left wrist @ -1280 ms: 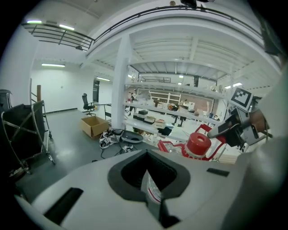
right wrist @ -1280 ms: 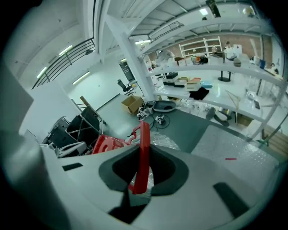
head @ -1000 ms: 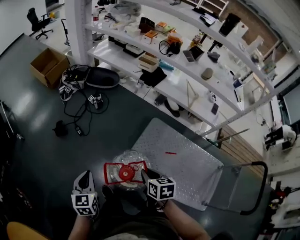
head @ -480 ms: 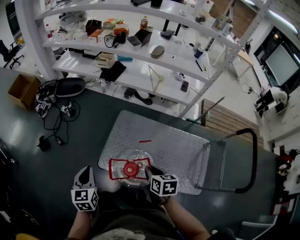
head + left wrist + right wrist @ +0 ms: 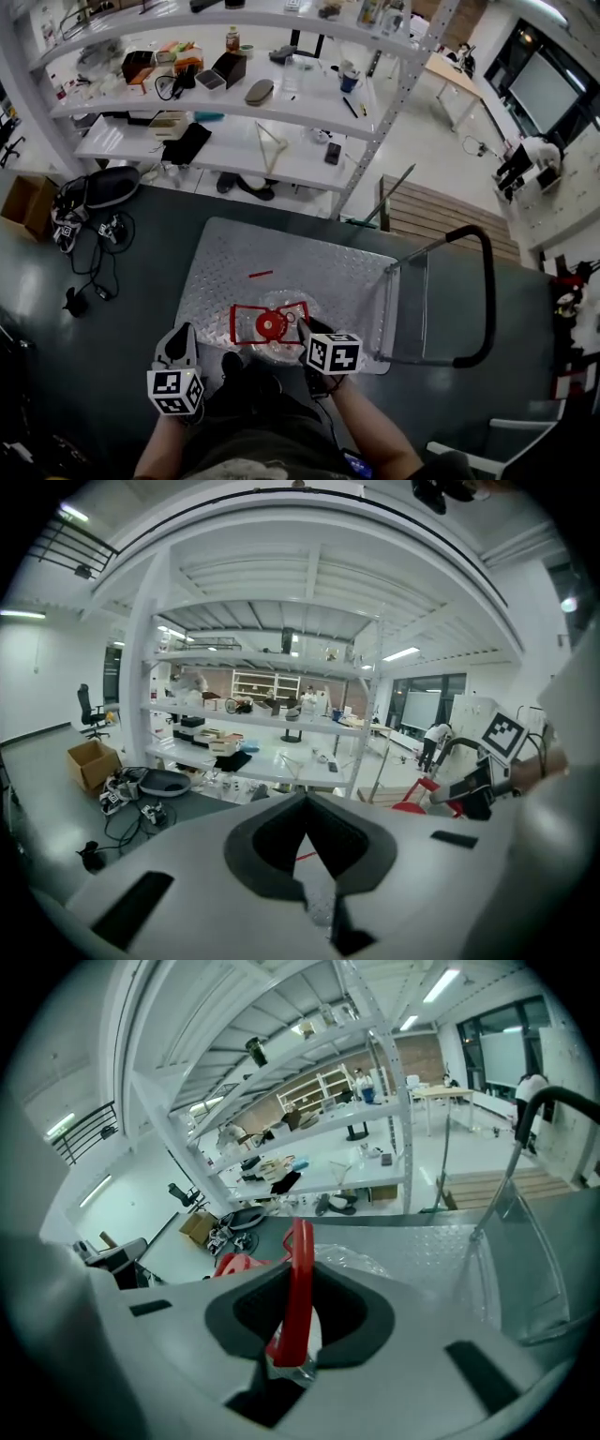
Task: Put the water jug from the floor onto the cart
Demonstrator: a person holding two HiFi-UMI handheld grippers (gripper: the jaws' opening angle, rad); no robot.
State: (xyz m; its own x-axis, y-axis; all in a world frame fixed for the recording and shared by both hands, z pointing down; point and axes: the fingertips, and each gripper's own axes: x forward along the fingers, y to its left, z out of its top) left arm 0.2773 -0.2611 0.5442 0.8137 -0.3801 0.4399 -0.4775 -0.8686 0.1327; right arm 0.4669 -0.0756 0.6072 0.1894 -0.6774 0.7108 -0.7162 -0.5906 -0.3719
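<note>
The water jug (image 5: 272, 328) is clear plastic with a red cap and a red carrying handle (image 5: 246, 323). In the head view it is over the near part of the cart's metal plate (image 5: 309, 267); whether it rests there I cannot tell. My right gripper (image 5: 306, 334) grips the jug's right side. In the right gripper view the red handle (image 5: 299, 1269) stands between the jaws of my right gripper (image 5: 295, 1340), which are opening. My left gripper (image 5: 177, 349) hovers left of the jug, apart from it. In its own view my left gripper (image 5: 307, 855) is shut and holds nothing.
The cart's black push bar (image 5: 480, 300) rises at the right. White shelves (image 5: 234, 141) crowded with small items stand behind the cart. A dark bag and cables (image 5: 94, 202) lie on the floor at the left, with a cardboard box (image 5: 17, 202) beyond.
The jug and both grippers have moved from the floor at the cart's near left corner to over its plate. The red handle has stayed in the right gripper.
</note>
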